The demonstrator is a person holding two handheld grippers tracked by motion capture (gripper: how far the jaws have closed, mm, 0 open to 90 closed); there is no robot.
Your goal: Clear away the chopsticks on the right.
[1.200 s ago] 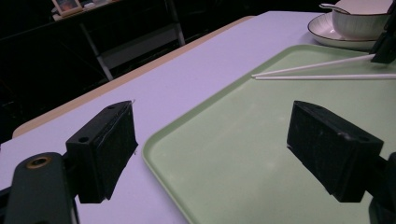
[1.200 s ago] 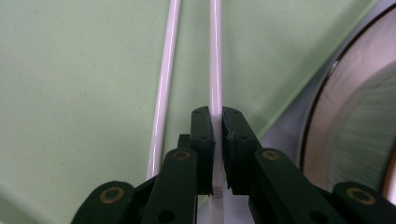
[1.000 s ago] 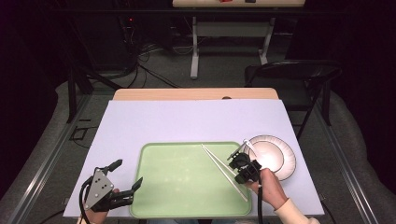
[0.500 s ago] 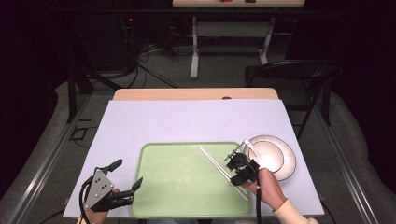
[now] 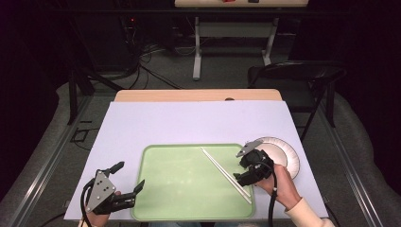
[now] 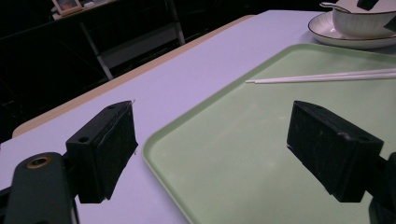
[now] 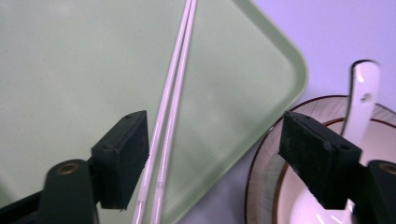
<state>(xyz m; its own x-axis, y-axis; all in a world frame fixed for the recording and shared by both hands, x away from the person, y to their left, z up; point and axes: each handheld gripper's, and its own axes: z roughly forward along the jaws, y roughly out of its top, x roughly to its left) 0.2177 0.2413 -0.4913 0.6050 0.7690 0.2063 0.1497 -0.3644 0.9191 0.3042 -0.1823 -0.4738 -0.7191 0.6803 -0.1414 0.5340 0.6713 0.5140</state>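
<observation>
While the pair of white plastic chopsticks point(image 5: 226, 174) lies at three o'clock on the pale green tray point(image 5: 179, 189), the right gripper point(image 5: 246, 168), jaws just opened and empty, should lift straight clear; the left gripper point(image 5: 128, 178) hovers open.

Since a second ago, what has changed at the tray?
The right gripper has just been opening its jaws, letting go of the chopsticks, which now lie on the green tray, and it has lifted a little. The left gripper, the plate and the tray stayed as they were.
</observation>
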